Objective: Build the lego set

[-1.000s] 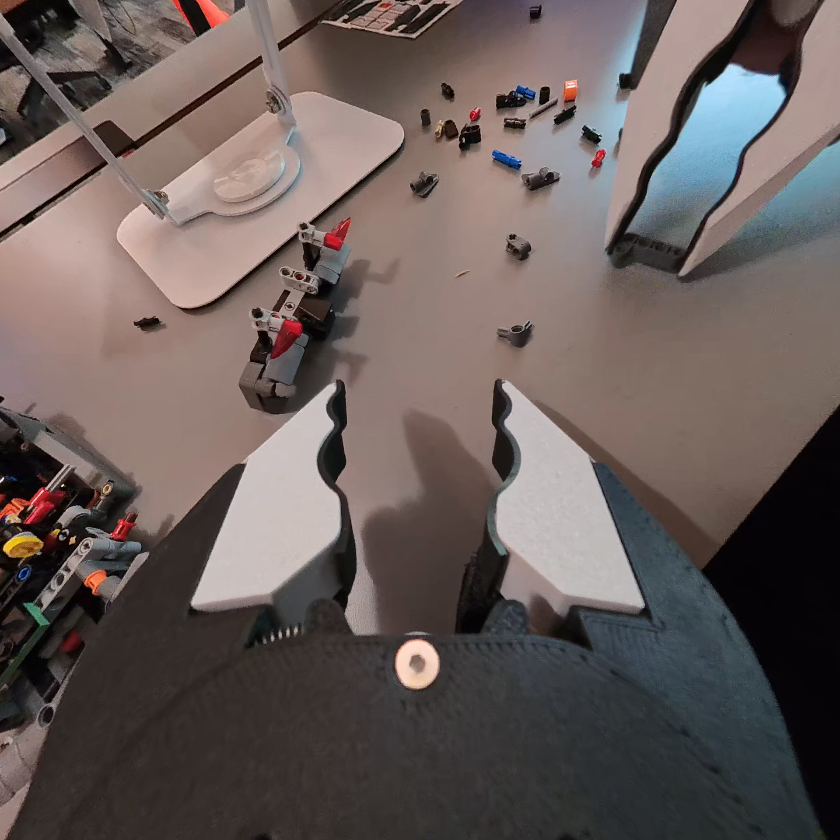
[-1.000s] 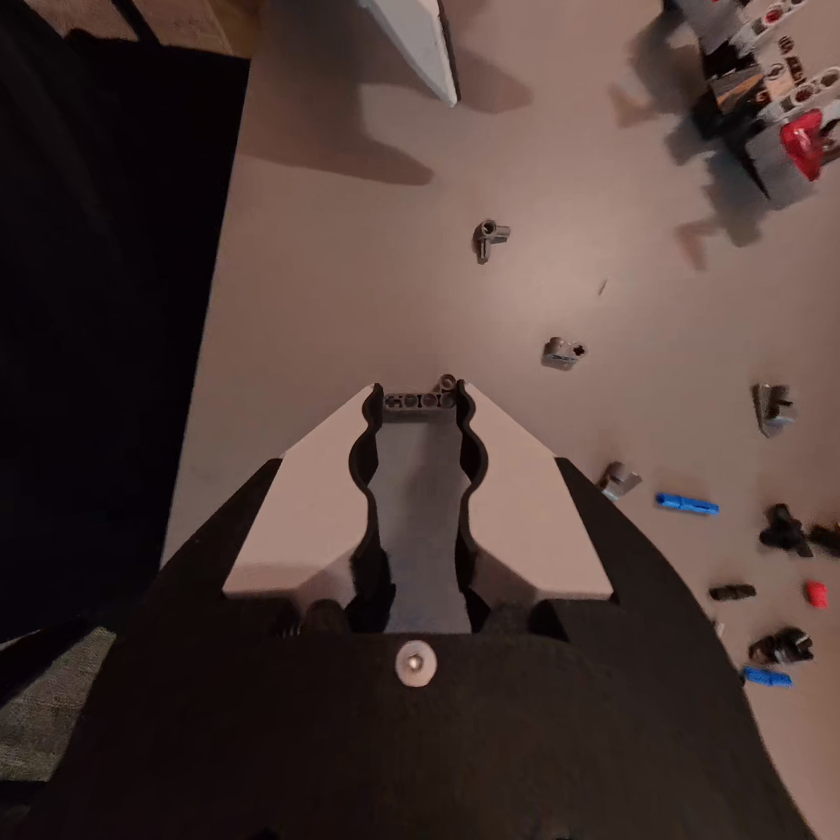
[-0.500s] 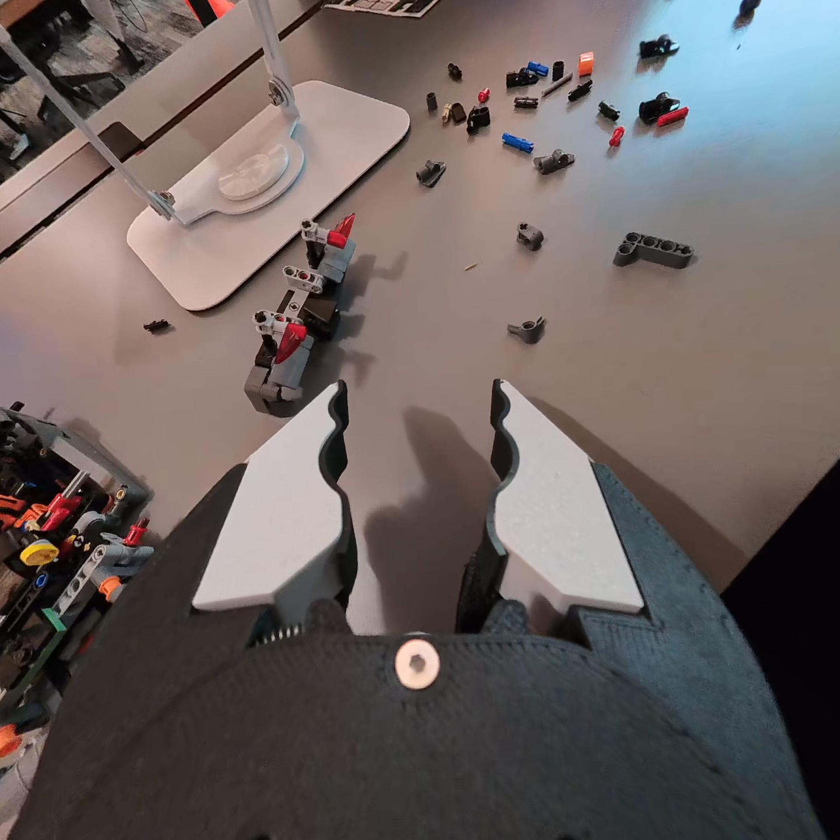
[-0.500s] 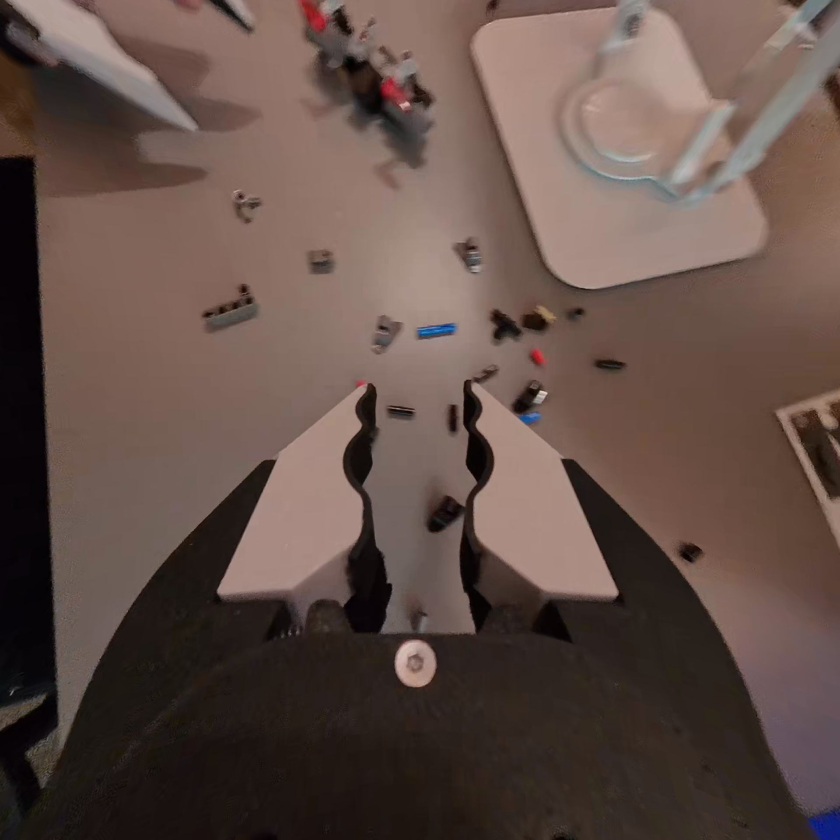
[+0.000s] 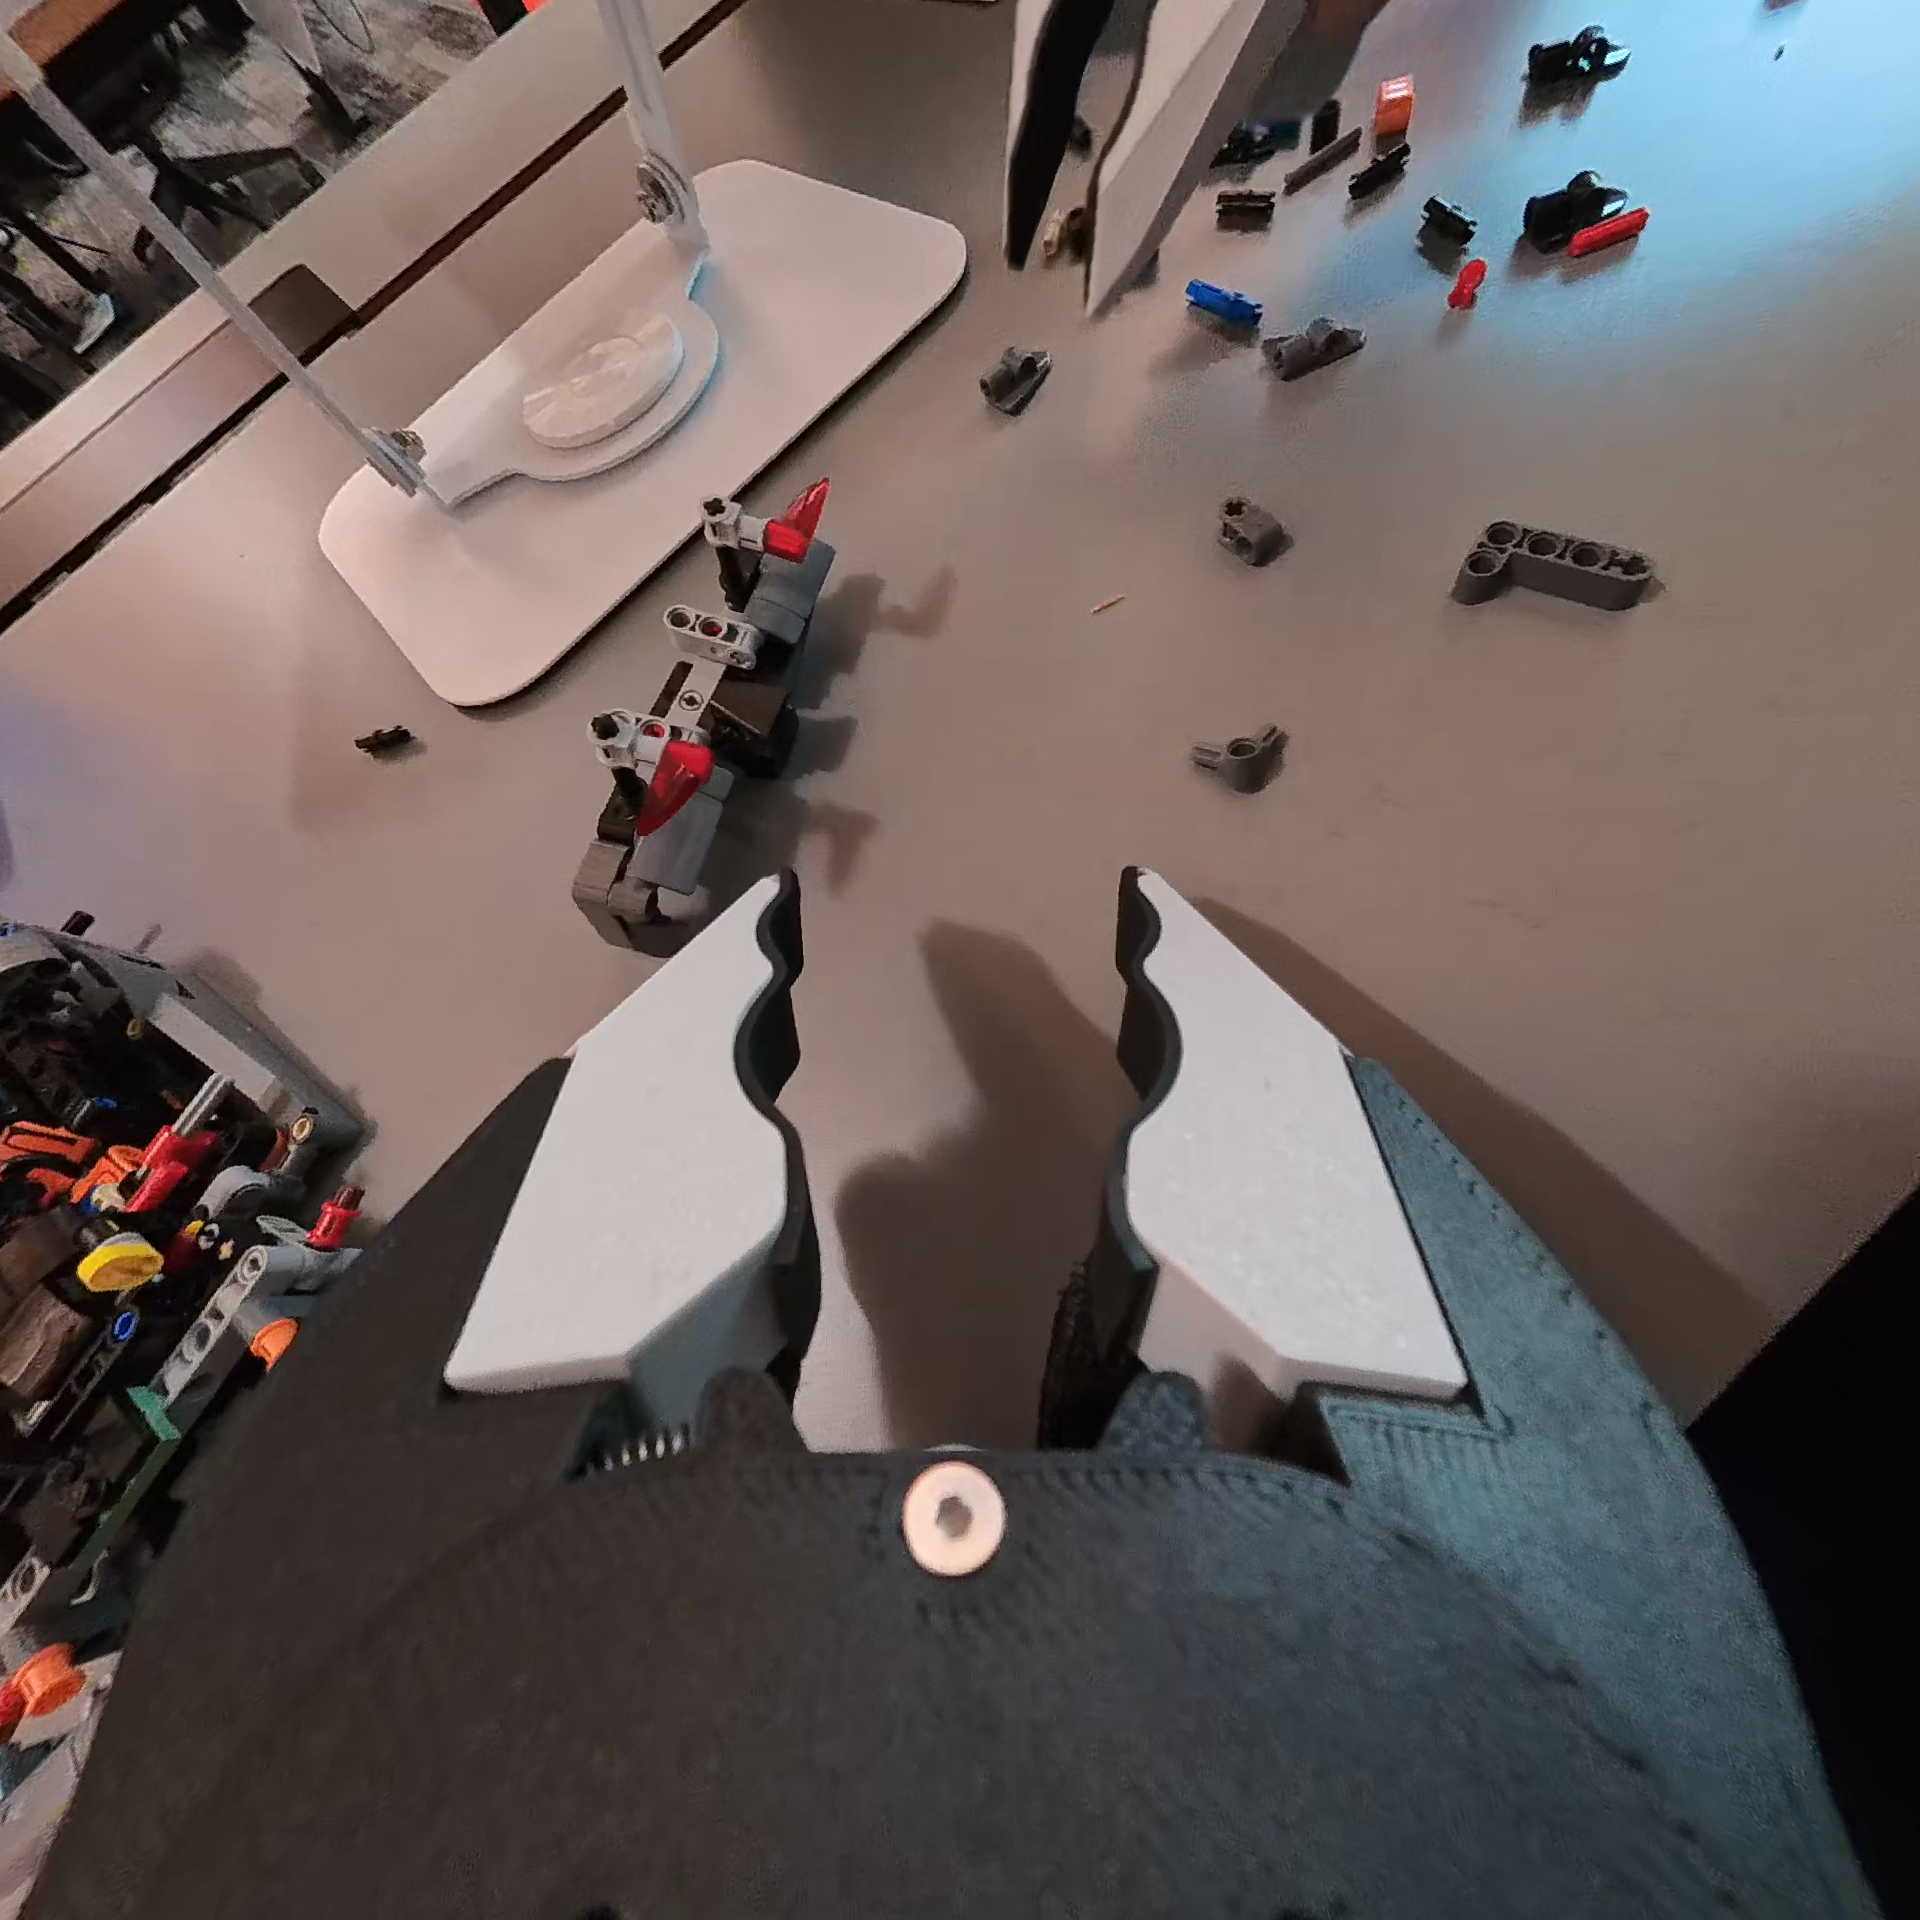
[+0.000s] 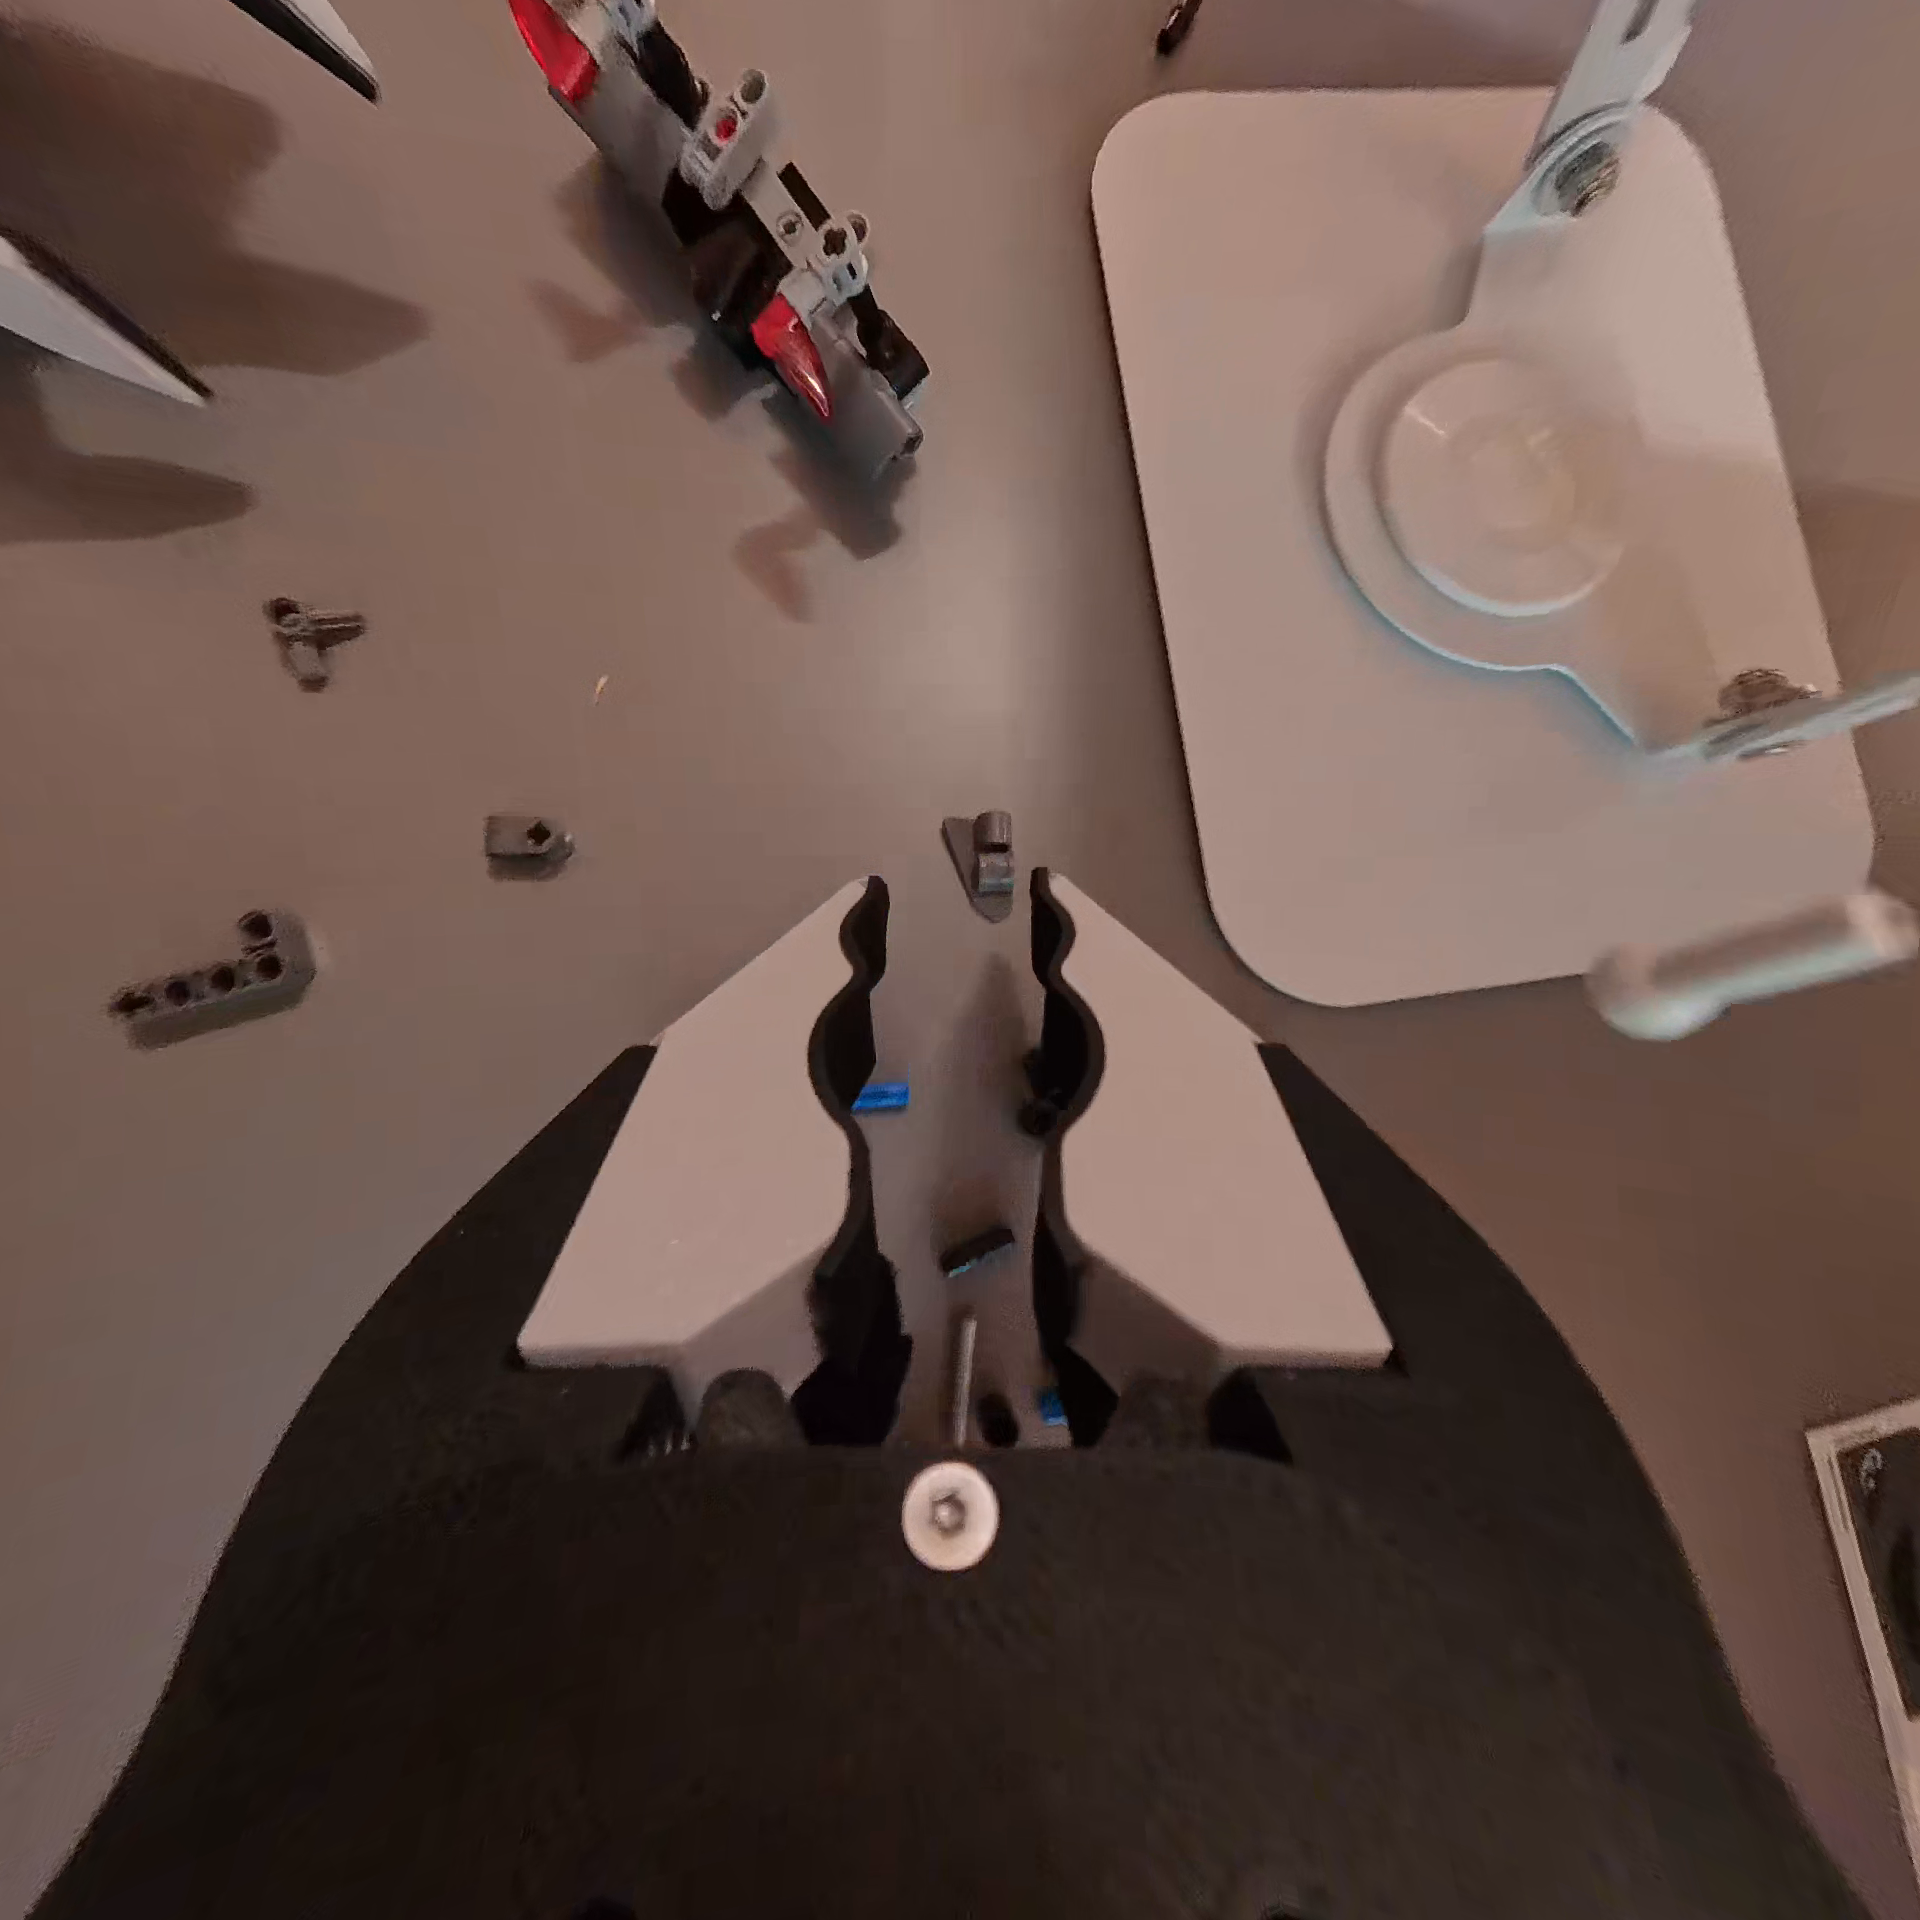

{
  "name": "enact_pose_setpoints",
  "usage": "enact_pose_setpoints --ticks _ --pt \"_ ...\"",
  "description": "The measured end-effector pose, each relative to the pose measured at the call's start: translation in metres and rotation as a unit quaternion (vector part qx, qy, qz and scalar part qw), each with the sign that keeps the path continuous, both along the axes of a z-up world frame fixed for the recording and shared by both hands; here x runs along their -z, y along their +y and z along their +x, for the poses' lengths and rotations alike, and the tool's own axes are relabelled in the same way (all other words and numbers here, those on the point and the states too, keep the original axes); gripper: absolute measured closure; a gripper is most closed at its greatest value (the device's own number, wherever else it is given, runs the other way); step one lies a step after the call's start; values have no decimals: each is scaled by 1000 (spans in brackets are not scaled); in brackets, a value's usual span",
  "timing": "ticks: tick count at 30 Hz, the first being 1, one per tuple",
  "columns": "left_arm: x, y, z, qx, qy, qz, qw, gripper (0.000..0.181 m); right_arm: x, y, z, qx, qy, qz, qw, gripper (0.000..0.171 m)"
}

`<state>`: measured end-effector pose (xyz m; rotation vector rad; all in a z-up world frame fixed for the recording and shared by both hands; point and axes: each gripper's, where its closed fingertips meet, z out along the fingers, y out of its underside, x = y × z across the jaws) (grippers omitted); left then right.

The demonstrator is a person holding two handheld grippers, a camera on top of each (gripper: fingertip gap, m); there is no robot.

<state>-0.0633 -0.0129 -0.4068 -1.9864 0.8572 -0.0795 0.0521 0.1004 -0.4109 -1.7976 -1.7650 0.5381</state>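
Grey and red, the half-built lego model point(image 5: 707, 717) lies on the table point(image 5: 1351, 987) beside the white stand base point(image 5: 644, 416), just ahead of the left gripper point(image 5: 956, 894), spread wide and empty. The right gripper point(image 6: 956, 894) is parted too, empty over loose pieces, a grey connector point(image 6: 982, 857) just ahead of its tips

Matte grey-brown tabletop point(image 5: 1558, 935). White plate base point(image 5: 665, 416) on the lamp stand. Partial lego assembly point(image 5: 707, 707): light and dark grey, black core, two translucent red spikes. L-shaped beam point(image 5: 1553, 566) dark grey, same as angled connector point(image 5: 1242, 756). Blue pin point(image 5: 1224, 303), red pin point(image 5: 1465, 283), orange brick point(image 5: 1394, 104). Left gripper point(image 5: 956, 883): white fingers, black inner pads and body (right gripper point(image 6: 958, 883) identical). Parts bin point(image 5: 125, 1247) mixed: yellow, orange, red, grey.
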Motion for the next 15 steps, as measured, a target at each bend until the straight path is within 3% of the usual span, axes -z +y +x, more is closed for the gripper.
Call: enact_pose_setpoints --ticks 3,6,15 --pt "-1 0 -1 0 -2 1 1000 122 12 6 -8 5 -16 -8 1000 149" --pt "-1 0 0 3 -4 1 1000 122 19 10 -9 13 -27 -13 999 164" --pt "-4 -1 -1 3 -1 15 1000 124 5 -7 -5 6 7 -40 999 166"
